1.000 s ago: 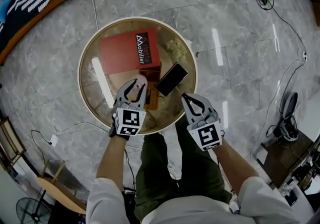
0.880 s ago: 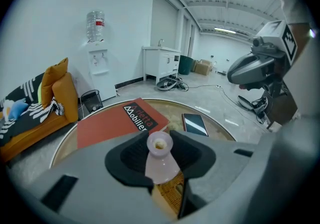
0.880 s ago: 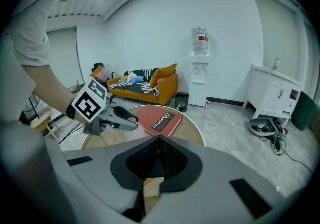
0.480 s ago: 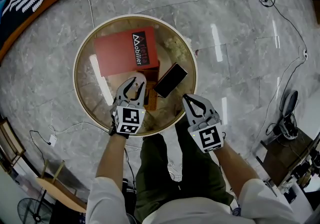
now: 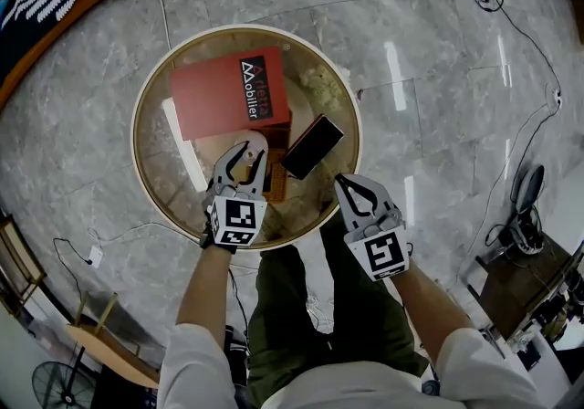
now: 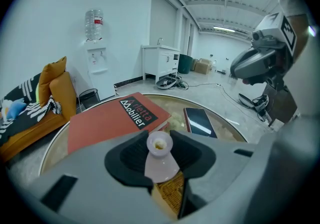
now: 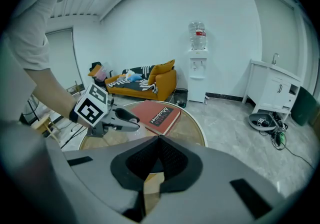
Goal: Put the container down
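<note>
Between jaws of left gripper (image 5: 249,158), pale pink container (image 6: 160,162) near red book (image 5: 214,104)

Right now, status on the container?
Left gripper shut on pale container, over woven mat on the glass table. Right gripper shut, empty. Phone and red book close ahead.

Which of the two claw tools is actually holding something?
The left gripper: its jaws clamp a small pale pink container; the right gripper has jaws meeting on nothing.
</note>
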